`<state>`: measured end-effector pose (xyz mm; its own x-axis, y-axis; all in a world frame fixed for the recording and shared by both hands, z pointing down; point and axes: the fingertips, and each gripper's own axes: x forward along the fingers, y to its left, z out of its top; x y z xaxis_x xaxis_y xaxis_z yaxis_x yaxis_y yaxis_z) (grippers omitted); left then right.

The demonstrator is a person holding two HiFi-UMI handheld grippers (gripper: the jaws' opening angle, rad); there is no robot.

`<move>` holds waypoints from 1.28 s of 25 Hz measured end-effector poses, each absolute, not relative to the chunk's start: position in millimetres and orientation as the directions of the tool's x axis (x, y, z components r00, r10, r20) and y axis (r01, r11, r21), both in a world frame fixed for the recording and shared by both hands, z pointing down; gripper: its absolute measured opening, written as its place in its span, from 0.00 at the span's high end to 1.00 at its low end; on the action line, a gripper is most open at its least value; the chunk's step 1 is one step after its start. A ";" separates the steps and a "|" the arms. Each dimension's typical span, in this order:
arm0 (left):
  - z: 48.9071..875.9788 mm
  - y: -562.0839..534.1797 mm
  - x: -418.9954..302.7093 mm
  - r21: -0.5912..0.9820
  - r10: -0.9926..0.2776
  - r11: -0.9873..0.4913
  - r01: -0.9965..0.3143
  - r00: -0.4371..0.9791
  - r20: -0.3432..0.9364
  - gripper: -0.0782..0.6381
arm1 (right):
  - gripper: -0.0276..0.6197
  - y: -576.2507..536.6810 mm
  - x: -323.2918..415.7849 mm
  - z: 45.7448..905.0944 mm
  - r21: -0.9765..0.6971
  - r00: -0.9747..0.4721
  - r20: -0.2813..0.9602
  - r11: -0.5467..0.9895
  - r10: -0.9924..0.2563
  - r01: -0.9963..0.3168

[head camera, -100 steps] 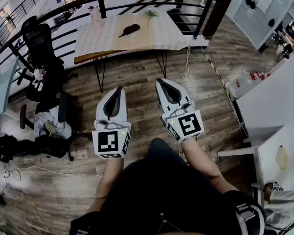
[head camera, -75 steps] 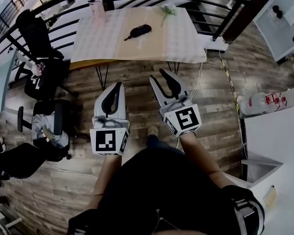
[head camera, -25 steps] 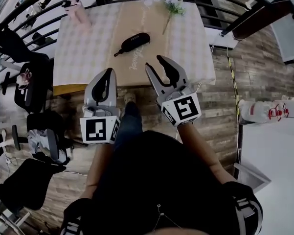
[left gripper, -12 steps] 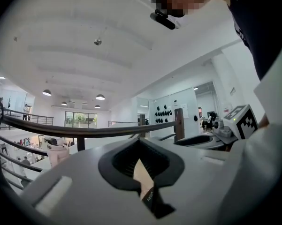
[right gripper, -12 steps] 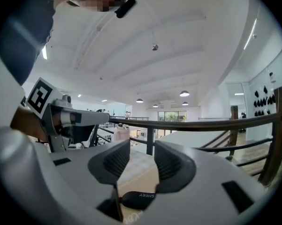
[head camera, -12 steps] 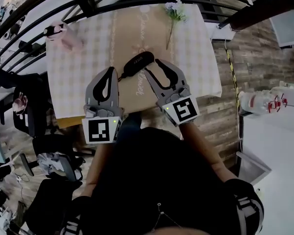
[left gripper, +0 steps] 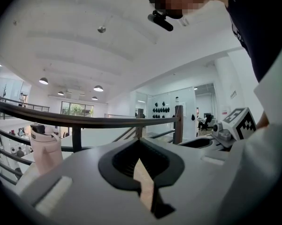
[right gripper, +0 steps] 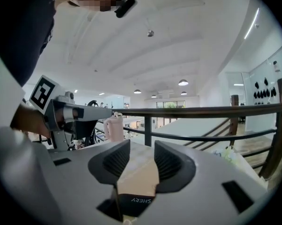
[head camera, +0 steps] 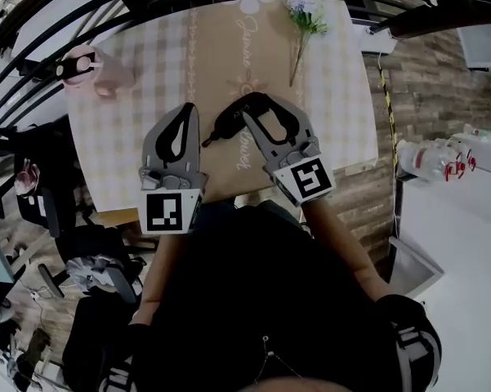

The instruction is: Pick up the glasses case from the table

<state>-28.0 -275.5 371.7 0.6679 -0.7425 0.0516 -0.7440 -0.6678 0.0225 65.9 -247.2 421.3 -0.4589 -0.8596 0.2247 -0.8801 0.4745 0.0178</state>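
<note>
The black glasses case (head camera: 226, 122) lies on the brown runner in the middle of the table (head camera: 155, 64), its strap trailing toward me. My right gripper (head camera: 254, 104) is open and hangs over the case's right end, covering part of it. In the right gripper view the case (right gripper: 136, 203) shows low between the spread jaws of the right gripper (right gripper: 141, 144), with no pad on it. My left gripper (head camera: 188, 109) is shut and empty, just left of the case. In the left gripper view the tips of the left gripper (left gripper: 140, 140) meet with nothing between them.
A pink tumbler (head camera: 82, 64) stands at the table's far left, also seen as the tumbler (left gripper: 44, 146). A flower sprig (head camera: 305, 21) lies at the far right. A dark railing (right gripper: 201, 111) runs behind the table. Office chairs (head camera: 33, 202) stand to the left on the wooden floor.
Both grippers have moved forward from the floor side to over the table. The right gripper's open jaws now reach the case. The left stays shut beside it.
</note>
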 end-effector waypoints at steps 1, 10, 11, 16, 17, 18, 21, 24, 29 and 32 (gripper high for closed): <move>373.5 -280.1 -29.7 0.033 -0.743 -0.666 -0.745 0.667 0.048 0.87 | 0.76 -249.8 65.1 424.7 0.013 -0.460 0.235 0.476 -0.856 -0.880; 393.4 -298.1 -31.3 0.075 -0.739 -0.663 -0.745 0.667 0.095 0.87 | 0.76 -263.6 65.6 443.1 0.002 -0.475 0.290 0.497 -0.831 -0.868; 395.3 -298.1 -31.3 0.076 -0.741 -0.659 -0.748 0.664 0.106 0.88 | 0.76 -263.5 65.4 444.7 0.002 -0.480 0.295 0.503 -0.826 -0.865; 397.1 -293.8 -29.9 0.078 -0.754 -0.641 -0.764 0.645 0.126 0.87 | 0.74 -260.9 66.0 453.9 -0.031 -0.514 0.322 0.533 -0.795 -0.845; 395.7 -292.1 -29.3 0.079 -0.757 -0.637 -0.766 0.642 0.122 0.87 | 0.74 -259.9 66.0 455.4 -0.037 -0.524 0.325 0.544 -0.787 -0.839; 394.8 -290.3 -29.1 0.081 -0.761 -0.633 -0.770 0.637 0.122 0.88 | 0.73 -258.5 66.0 457.3 -0.039 -0.535 0.330 0.556 -0.777 -0.831; 393.8 -286.1 -28.7 0.092 -0.772 -0.613 -0.785 0.619 0.141 0.87 | 0.73 -253.8 66.9 468.1 -0.047 -0.568 0.352 0.591 -0.745 -0.805; 398.0 -282.0 -27.2 0.105 -0.775 -0.602 -0.791 0.611 0.162 0.87 | 0.72 -249.7 67.6 480.4 -0.051 -0.597 0.387 0.631 -0.702 -0.774; 410.8 -277.6 -29.1 0.117 -0.792 -0.560 -0.820 0.571 0.215 0.87 | 0.70 -247.7 69.4 495.7 -0.061 -0.632 0.432 0.678 -0.644 -0.733; 419.0 -275.4 -29.2 0.109 -0.797 -0.551 -0.828 0.560 0.226 0.87 | 0.68 -249.1 68.7 504.1 -0.067 -0.646 0.450 0.698 -0.616 -0.713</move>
